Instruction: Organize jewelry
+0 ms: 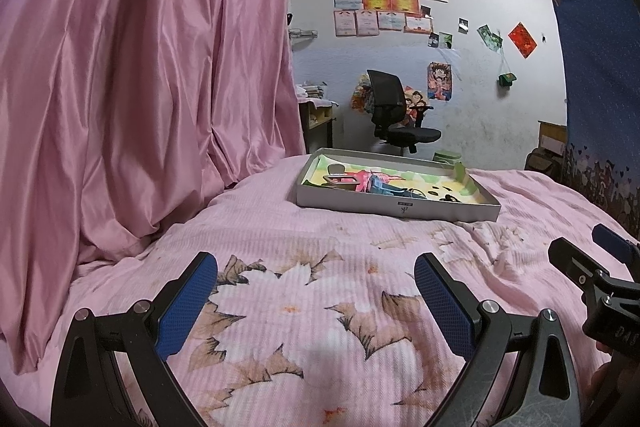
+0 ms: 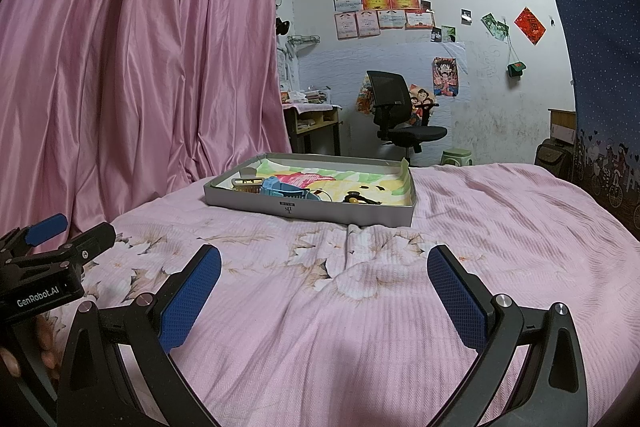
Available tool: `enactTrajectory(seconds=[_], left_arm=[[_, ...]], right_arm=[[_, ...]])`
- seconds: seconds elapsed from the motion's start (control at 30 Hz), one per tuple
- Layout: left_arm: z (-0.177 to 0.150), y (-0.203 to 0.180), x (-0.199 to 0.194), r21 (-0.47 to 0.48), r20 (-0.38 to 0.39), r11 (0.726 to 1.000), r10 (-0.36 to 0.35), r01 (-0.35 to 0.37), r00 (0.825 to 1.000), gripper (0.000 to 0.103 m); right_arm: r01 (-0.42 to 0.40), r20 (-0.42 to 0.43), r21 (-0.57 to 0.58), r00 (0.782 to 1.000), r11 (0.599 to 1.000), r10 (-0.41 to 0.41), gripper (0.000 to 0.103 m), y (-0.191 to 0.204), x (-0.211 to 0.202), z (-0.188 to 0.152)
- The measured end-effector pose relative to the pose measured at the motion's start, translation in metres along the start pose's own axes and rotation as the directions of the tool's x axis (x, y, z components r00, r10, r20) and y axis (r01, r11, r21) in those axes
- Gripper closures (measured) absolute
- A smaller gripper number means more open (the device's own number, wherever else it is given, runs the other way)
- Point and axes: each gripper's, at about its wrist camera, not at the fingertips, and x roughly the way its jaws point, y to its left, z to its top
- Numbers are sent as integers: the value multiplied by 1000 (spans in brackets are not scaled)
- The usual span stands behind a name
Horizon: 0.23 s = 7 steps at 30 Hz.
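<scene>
The left hand-held gripper is spread wide and grasps nothing, suspended above the pink floral bedspread. The right hand-held gripper is likewise spread wide and empty, beside the left one. Farther ahead, a shallow grey box rests on the bed. It contains the jewelry: a blue item, a yellowish comb-like piece and small dark pieces. A pink curtain hangs at left. A black office chair stands by the far wall.

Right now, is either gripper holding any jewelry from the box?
No. The left gripper and right gripper are both open and empty above the bedspread, short of the box.
</scene>
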Motion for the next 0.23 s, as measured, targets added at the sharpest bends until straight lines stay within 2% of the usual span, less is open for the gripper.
enactTrajectory(seconds=[0.23], left_arm=[[-1, -3, 0, 5, -2, 1000, 1, -1, 1000, 4]], right_arm=[[0, 0, 1, 1000, 1000, 0, 1, 0, 0, 0]])
